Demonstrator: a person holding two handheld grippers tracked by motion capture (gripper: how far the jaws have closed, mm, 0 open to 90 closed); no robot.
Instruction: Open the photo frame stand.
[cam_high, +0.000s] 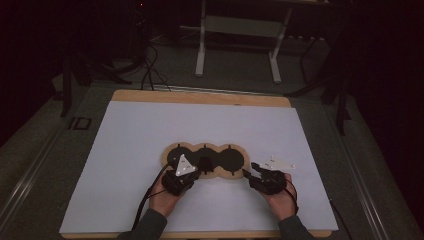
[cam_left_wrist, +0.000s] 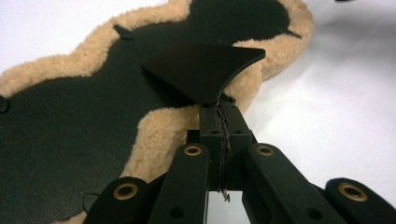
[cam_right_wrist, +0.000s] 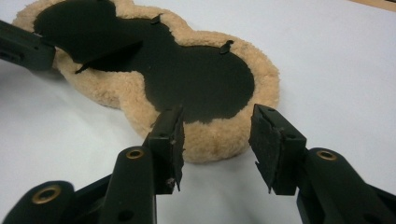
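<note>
Three-lobed fleece pad (cam_high: 205, 161), black-faced with a tan woolly rim, lies near the front middle of the white-covered table (cam_high: 125, 150). Left hand-held gripper (cam_left_wrist: 219, 109) is clamped on the tip of a thin, flat black flap (cam_left_wrist: 205, 70), raised over the pad's middle lobe. Right hand-held gripper (cam_right_wrist: 217, 135), jaws apart with nothing between, sits just before the right lobe's fleecy edge. Small black tabs (cam_right_wrist: 226, 45) dot the far rim.
</note>
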